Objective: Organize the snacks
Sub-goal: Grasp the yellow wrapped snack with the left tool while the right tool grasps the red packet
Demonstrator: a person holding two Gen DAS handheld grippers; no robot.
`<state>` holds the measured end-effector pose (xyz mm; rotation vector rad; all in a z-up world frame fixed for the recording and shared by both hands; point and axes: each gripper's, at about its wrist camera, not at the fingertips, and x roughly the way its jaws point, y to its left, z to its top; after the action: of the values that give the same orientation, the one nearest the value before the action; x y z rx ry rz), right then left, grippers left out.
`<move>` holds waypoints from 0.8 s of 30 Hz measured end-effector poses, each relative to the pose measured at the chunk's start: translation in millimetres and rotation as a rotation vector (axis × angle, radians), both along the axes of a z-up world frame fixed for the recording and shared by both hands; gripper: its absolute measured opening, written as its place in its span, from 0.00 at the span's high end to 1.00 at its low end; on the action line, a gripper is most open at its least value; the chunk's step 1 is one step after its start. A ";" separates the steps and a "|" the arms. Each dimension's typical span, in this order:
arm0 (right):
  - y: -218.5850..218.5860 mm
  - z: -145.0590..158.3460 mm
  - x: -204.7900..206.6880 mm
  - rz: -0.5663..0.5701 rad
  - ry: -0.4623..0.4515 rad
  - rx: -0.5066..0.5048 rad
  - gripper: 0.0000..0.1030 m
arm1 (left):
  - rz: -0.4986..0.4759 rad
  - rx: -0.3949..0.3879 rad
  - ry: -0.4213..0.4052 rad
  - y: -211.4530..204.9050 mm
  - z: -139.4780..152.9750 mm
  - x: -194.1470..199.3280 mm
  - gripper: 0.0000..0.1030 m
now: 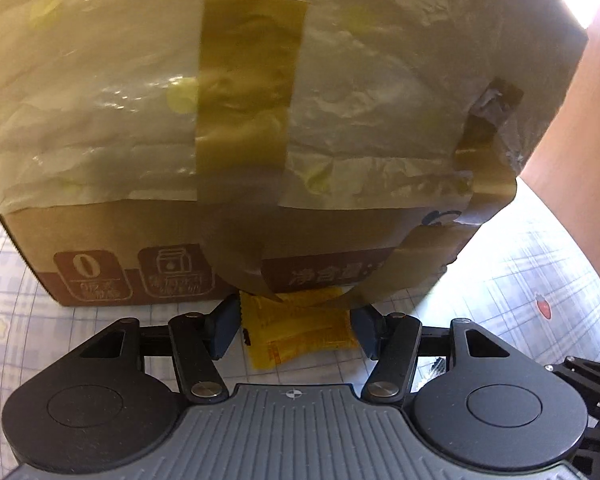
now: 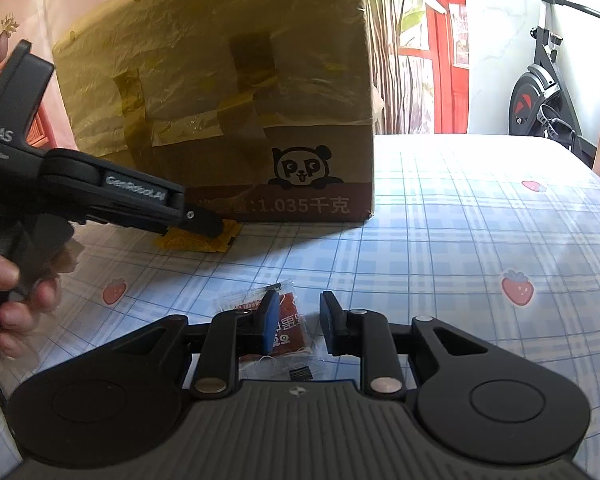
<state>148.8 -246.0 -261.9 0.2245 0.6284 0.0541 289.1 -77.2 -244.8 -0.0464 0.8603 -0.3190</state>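
Note:
A yellow snack packet [image 1: 300, 332] lies flat on the tablecloth at the foot of a taped cardboard box [image 1: 260, 120]. My left gripper [image 1: 296, 328] is open, its blue-padded fingers on either side of the packet; whether the pads touch it I cannot tell. In the right wrist view the left gripper [image 2: 204, 224] is low over that yellow packet [image 2: 196, 242] in front of the box [image 2: 228, 100]. My right gripper [image 2: 300, 320] is open over a clear packet with a red snack [image 2: 288, 332], which lies between and under its fingers.
The table has a blue plaid cloth [image 2: 460, 240] with strawberry prints. The box, with a panda logo, stands at the back of the table. An exercise bike [image 2: 540, 92] stands beyond the far right edge.

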 end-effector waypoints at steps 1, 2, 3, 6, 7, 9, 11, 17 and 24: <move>-0.2 0.2 0.1 0.000 0.000 0.001 0.76 | -0.009 0.018 -0.007 -1.4 -0.2 -0.3 0.47; -0.3 0.2 0.1 0.000 0.000 0.002 0.76 | -0.022 0.019 -0.014 -0.8 0.1 -2.3 0.48; -0.4 0.3 0.1 0.000 0.000 0.003 0.76 | -0.029 0.014 -0.013 0.9 0.1 -4.7 0.49; -0.3 0.5 0.1 0.000 0.000 0.003 0.76 | -0.038 0.016 -0.012 9.3 1.7 -15.2 0.50; -0.4 0.4 0.0 -0.001 0.000 0.004 0.76 | -0.039 0.017 -0.012 10.6 2.5 -20.3 0.50; -0.1 0.6 0.0 -0.001 0.000 0.004 0.76 | -0.030 0.011 -0.003 20.3 3.5 -28.4 0.50; 0.0 0.4 0.3 0.000 0.000 0.002 0.76 | -0.016 -0.005 0.010 31.5 4.5 -35.6 0.51; -0.6 2.0 0.3 0.011 0.001 0.008 0.73 | 0.030 -0.028 -0.009 63.2 13.9 -58.8 0.51; 13.6 7.2 1.0 0.118 0.006 -0.039 0.44 | 0.072 -0.080 -0.044 91.9 28.0 -77.5 0.50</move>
<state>149.8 -232.5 -254.7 0.1497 0.6481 0.1547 211.6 14.7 -216.8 -0.1437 0.8005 -0.2854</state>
